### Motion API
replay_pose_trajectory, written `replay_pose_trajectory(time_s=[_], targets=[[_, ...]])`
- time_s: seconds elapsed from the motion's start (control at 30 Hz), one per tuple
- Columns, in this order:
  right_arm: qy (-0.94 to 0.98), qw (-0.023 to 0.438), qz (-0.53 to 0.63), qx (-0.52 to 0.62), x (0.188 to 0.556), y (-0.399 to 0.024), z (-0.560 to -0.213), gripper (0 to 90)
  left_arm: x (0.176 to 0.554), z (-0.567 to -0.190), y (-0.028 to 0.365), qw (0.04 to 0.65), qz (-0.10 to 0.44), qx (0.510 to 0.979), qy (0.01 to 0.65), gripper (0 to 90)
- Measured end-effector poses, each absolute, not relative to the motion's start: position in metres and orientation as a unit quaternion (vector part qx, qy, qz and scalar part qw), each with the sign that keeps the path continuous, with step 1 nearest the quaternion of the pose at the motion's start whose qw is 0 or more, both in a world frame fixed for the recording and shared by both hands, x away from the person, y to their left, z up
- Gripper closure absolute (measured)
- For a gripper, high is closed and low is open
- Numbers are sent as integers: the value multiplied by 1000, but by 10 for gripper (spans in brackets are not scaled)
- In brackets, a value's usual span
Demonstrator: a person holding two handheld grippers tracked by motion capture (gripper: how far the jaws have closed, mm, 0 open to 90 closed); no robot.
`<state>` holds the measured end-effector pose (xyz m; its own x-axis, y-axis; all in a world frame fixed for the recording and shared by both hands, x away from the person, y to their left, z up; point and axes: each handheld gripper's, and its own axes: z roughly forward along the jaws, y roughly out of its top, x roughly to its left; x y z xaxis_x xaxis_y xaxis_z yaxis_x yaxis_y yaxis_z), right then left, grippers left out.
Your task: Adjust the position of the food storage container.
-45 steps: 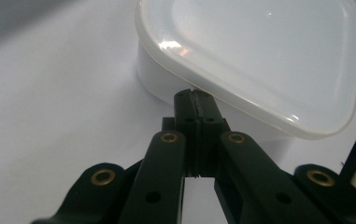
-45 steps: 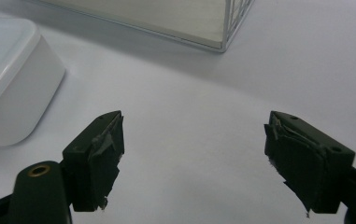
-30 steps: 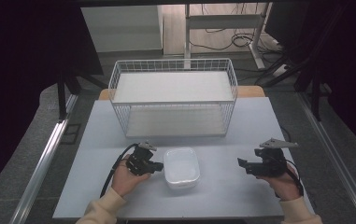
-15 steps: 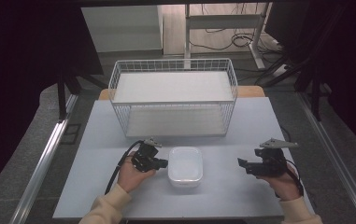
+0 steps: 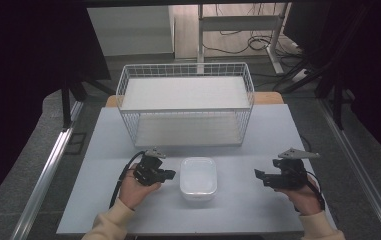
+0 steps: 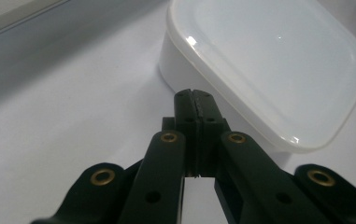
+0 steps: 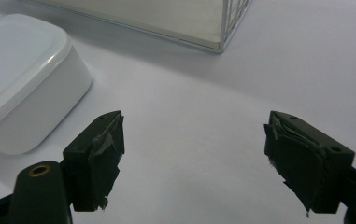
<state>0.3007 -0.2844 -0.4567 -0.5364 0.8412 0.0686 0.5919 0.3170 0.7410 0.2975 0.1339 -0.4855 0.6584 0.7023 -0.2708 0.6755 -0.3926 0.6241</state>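
Left hand-held gripper point(image 6: 195, 95) jaws together, tips against white lidded box point(image 6: 269, 60)

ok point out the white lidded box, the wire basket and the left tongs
white lidded box point(image 5: 198, 176), high view, middle of its lid
wire basket point(image 5: 185, 109), high view, front top rim
left tongs point(image 6: 195, 100), left gripper view, tips of the closed jaws

Lab/test room, not a home: bare grey table point(image 5: 103, 165) on a metal frame w/ side rails point(image 5: 48, 165), dark curtains point(image 5: 28, 60) both sides, loose cables point(image 5: 238, 40) on floor by a desk frame point(image 5: 228, 20) behind.
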Motion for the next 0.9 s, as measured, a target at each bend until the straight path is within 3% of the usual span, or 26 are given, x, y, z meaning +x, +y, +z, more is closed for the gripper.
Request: replay_pose_trajectory(time_s=[0.1,0.23,0.37,0.67,0.9], targets=[[795,167,372,449,300,-284,-456,200,291,-481,143,383,29,818,427,830],[794,167,374,448,300,-283,-455,201,283,-473,155,416,45,786,455,571],[795,165,376,447,299,-281,-455,200,277,-469,164,437,31,762,477,431],[793,145,391,443,298,-271,-453,192,274,-464,173,457,17,739,496,311],[795,132,405,432,297,-258,-449,187,275,-462,177,470,6,728,499,303]])
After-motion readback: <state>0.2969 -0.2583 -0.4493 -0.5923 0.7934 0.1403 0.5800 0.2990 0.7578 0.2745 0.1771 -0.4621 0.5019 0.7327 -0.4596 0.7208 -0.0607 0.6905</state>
